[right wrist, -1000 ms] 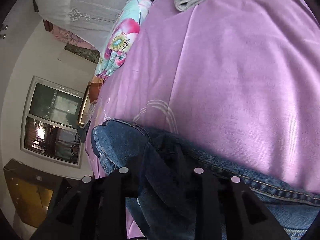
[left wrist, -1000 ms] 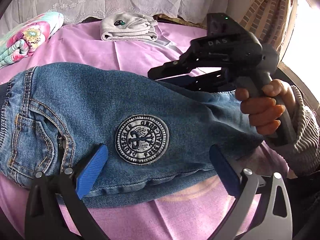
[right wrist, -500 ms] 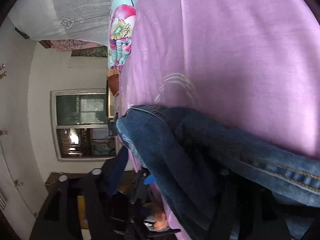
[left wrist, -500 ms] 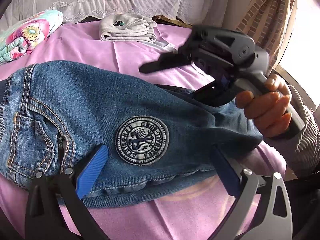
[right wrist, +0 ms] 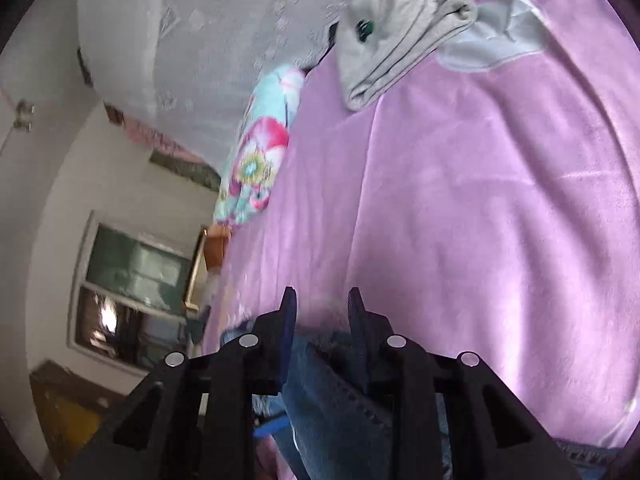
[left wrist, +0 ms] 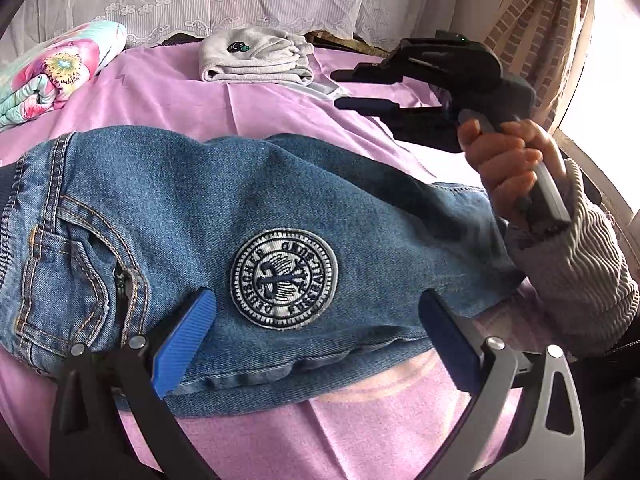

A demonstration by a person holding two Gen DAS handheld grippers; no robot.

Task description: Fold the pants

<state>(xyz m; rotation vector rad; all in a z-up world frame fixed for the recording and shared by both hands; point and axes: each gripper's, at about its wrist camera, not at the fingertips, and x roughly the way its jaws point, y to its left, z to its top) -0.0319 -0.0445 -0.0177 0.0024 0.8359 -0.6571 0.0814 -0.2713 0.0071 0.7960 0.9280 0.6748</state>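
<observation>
Blue jeans with a round embroidered patch lie folded on the purple bed sheet. My left gripper is open wide, its blue pads straddling the near edge of the denim below the patch. A hand holds my right gripper above the far right end of the jeans, fingers slightly apart with nothing between them. In the right wrist view the right gripper points across the sheet, with the jeans below and behind its fingers.
A folded grey garment lies at the far side of the bed, also in the right wrist view. A floral quilt sits at the far left. Lace fabric covers the back, and a brick-pattern curtain hangs at the right.
The right gripper let go of the denim it was shut on, then lifted up and away from the jeans. The left gripper has stayed where it was, open.
</observation>
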